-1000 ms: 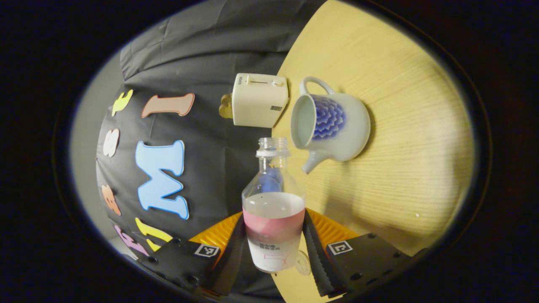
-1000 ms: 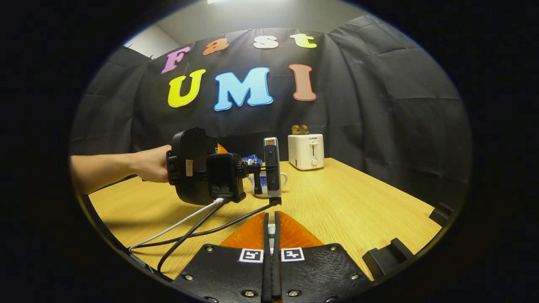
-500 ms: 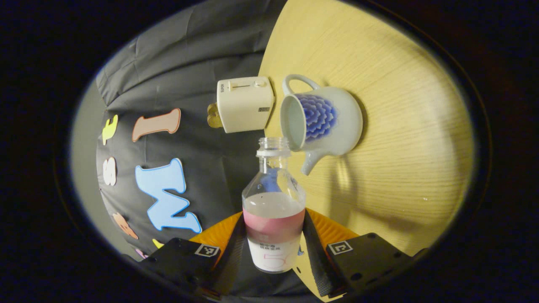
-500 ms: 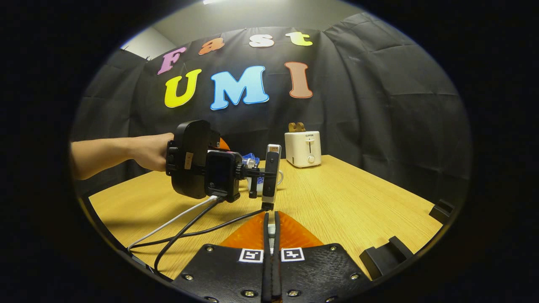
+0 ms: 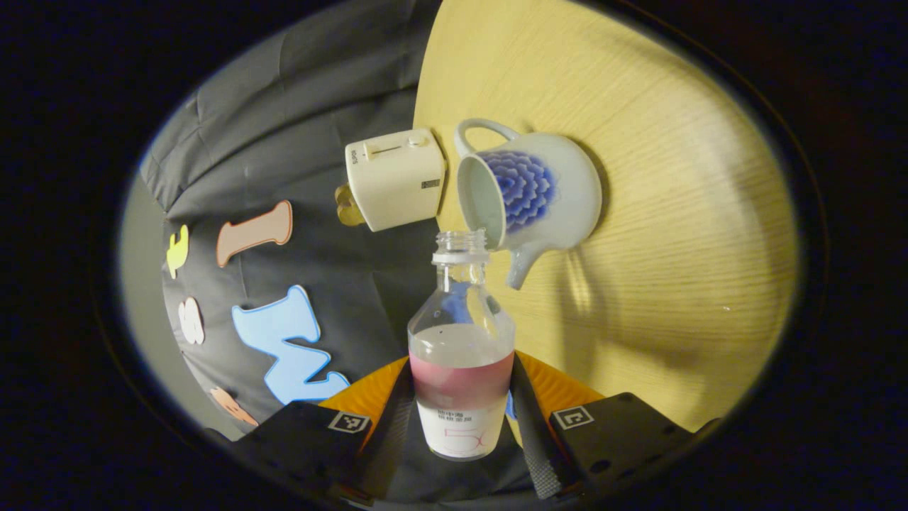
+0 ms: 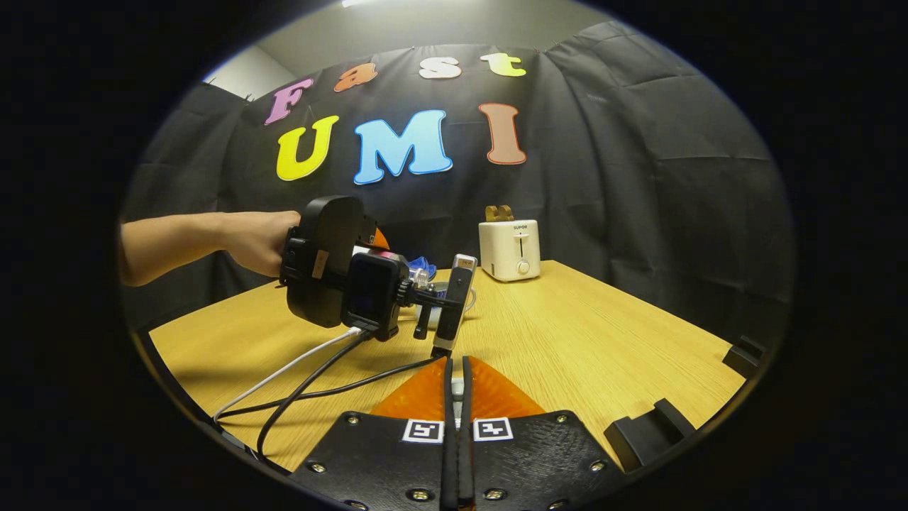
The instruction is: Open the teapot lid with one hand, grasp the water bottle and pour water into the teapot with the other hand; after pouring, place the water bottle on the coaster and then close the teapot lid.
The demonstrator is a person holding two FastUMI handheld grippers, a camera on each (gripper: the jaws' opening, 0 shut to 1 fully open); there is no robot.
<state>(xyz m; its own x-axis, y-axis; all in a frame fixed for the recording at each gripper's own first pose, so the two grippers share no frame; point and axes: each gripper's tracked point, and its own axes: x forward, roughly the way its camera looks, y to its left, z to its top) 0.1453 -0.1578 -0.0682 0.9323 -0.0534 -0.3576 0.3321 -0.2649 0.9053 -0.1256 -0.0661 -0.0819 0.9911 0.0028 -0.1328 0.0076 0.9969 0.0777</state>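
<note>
In the left gripper view the left gripper (image 5: pixel 462 426) at the bottom centre pinches the water bottle (image 5: pixel 462 355) by its lower body, one finger on each side of the pink label band, and the view is rolled sideways so the wooden table (image 5: pixel 674 234) fills the right half of the frame. The bottle is uncapped, its mouth just below and left of the open rim of the white teapot (image 5: pixel 532 195) with the blue flower pattern, which sits in the upper centre with its spout pointing toward the bottle; whether water is already running I cannot tell. A cream toaster (image 5: pixel 394 177) stands just beside the teapot, toward the cloth wall. The bottle looks like thin clear plastic, part full, so it should be light but will give under a hard squeeze, and the slosh will shift its weight as it tips; the banded waist where it is held seems the right place. The teapot looks ceramic, heavy and chip-prone at rim and spout, so the bottle neck should not knock it. In the right gripper view the right gripper (image 6: pixel 457 419) at the bottom centre has its fingers pressed together; something pale shows between them, perhaps the lid, though I cannot tell. A hand (image 6: pixel 259 241) at centre left carries the other gripper over the table.
</note>
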